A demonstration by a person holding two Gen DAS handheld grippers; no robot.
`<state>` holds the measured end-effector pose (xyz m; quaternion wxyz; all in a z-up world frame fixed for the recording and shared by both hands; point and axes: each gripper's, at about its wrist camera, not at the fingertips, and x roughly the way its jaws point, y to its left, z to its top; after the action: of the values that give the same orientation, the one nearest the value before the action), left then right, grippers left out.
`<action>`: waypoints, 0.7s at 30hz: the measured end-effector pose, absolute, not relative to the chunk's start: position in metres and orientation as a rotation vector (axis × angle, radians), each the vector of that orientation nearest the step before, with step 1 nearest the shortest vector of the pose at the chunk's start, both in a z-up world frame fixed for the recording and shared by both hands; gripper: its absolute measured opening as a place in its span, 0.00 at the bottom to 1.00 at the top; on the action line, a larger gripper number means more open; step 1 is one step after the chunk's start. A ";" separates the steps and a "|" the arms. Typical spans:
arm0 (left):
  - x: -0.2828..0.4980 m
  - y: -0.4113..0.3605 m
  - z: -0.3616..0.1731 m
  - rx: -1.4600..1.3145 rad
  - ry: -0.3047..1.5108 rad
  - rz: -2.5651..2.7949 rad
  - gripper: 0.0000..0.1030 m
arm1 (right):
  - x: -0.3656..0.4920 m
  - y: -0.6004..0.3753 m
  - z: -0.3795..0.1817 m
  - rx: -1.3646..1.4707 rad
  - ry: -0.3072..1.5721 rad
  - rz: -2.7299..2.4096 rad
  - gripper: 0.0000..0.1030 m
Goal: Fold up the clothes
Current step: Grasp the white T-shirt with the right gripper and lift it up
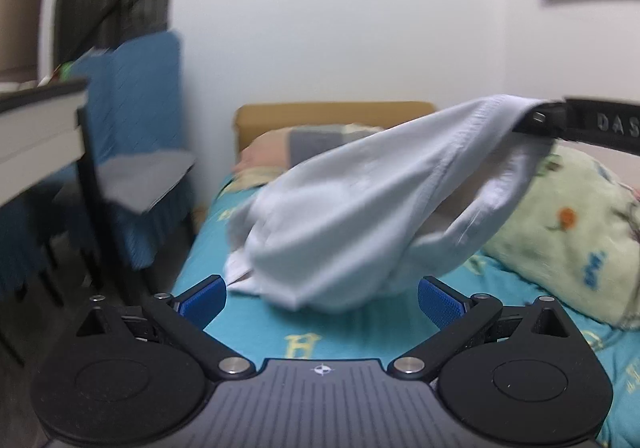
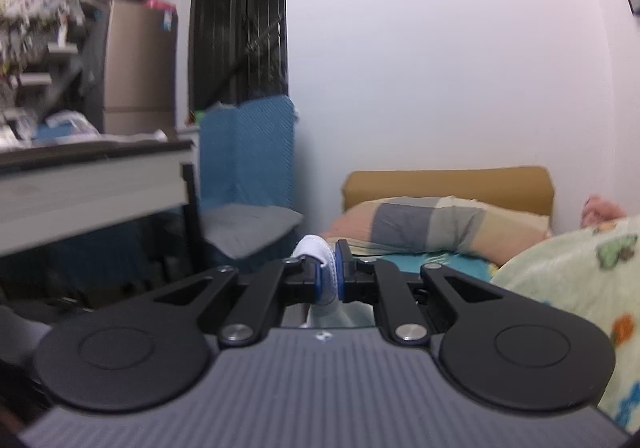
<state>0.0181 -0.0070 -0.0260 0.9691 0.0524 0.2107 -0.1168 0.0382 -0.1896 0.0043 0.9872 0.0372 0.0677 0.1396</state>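
Observation:
A pale blue-white garment (image 1: 360, 215) hangs bunched over the turquoise bed sheet (image 1: 280, 332), its lower end resting on the bed. Its upper corner is pinched at the right by my right gripper (image 1: 540, 119), which enters the left wrist view from the right edge. My left gripper (image 1: 322, 302) stands open just in front of the garment's lower end, nothing between its blue pads (image 1: 202, 302). In the right wrist view my right gripper (image 2: 330, 276) is shut on a fold of the white garment (image 2: 316, 248).
A yellow-green patterned blanket (image 1: 568, 232) lies heaped on the bed's right side. A striped pillow (image 2: 424, 228) rests against the tan headboard (image 2: 448, 183). A blue-covered chair (image 1: 136, 143) and a desk edge (image 1: 40, 123) stand left of the bed.

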 end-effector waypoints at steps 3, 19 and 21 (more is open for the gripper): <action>0.006 -0.034 -0.029 0.160 0.365 -0.272 1.00 | 0.022 -0.195 0.008 0.095 0.115 0.306 0.10; 0.054 -0.107 -0.078 0.219 0.384 -0.026 1.00 | 0.033 -0.241 -0.020 0.197 0.192 0.267 0.10; 0.061 -0.105 -0.089 0.258 0.442 0.011 1.00 | 0.039 -0.248 -0.026 0.211 0.215 0.237 0.10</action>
<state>0.0614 -0.1052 -0.0894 0.9675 0.1275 0.2184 0.0056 0.0386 -0.2477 -0.0261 0.9817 0.1051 0.1066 0.1179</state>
